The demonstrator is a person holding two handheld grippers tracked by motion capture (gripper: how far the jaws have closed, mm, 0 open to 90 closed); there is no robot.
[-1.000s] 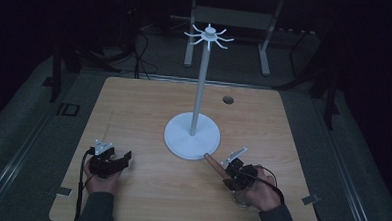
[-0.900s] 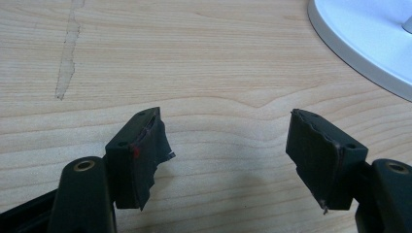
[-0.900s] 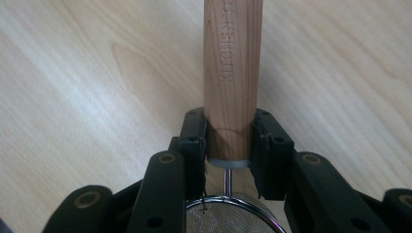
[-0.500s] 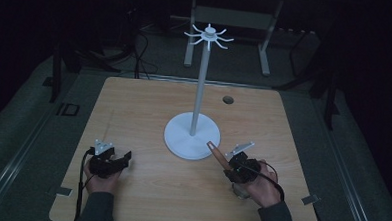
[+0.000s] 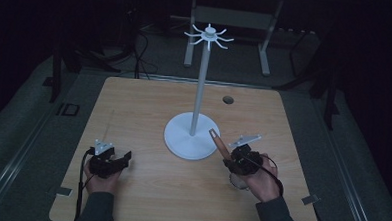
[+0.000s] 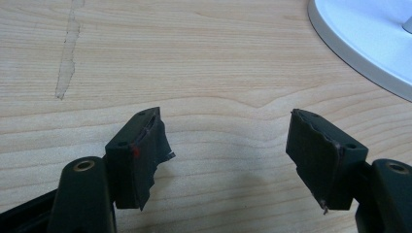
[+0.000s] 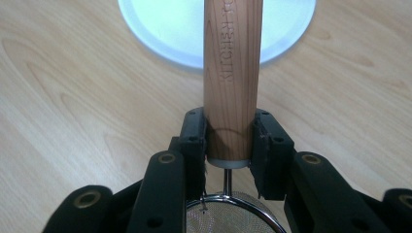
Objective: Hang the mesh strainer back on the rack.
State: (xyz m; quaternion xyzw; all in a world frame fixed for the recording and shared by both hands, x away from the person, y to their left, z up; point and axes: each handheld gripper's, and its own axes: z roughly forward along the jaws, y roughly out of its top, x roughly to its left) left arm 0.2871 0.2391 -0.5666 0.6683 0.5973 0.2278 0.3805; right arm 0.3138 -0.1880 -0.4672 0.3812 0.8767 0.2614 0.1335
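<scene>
The right gripper [image 5: 228, 159] is pinching a strainer [image 7: 232, 77] by its wooden handle — in the right gripper view the two fingers [image 7: 194, 138] are pressing on the handle's lower end from either side, just above the metal collar, with the wire mesh bowl showing below them toward the person's hand. In the high view the handle [image 5: 217, 141] is slanting up and away from the hand, its free end leaning toward the white stand [image 5: 201, 85] and hanging over the near right rim of the stand's round base [image 5: 182, 140]. The strainer's long axis is therefore running from the hand near the desk's [image 5: 134, 108] right front part toward the desk's middle, with the mesh bowl on the near side, by the palm.

The stand's pole is rising from the base to a crown of hooks [image 5: 209, 36] well above the handle's tip, and that gap in height is the relation that seems to matter most — the handle's end probably has to go up along the pole before it can meet a hook. The right hand is clearly the nearer one to the stand.

The left gripper [image 5: 112, 162] is resting low near the desk's left front part, well apart from the strainer. In the left gripper view its fingers [image 6: 145, 155] are standing spread with only bare wood between them, and the base's rim is showing at the far right.
</scene>
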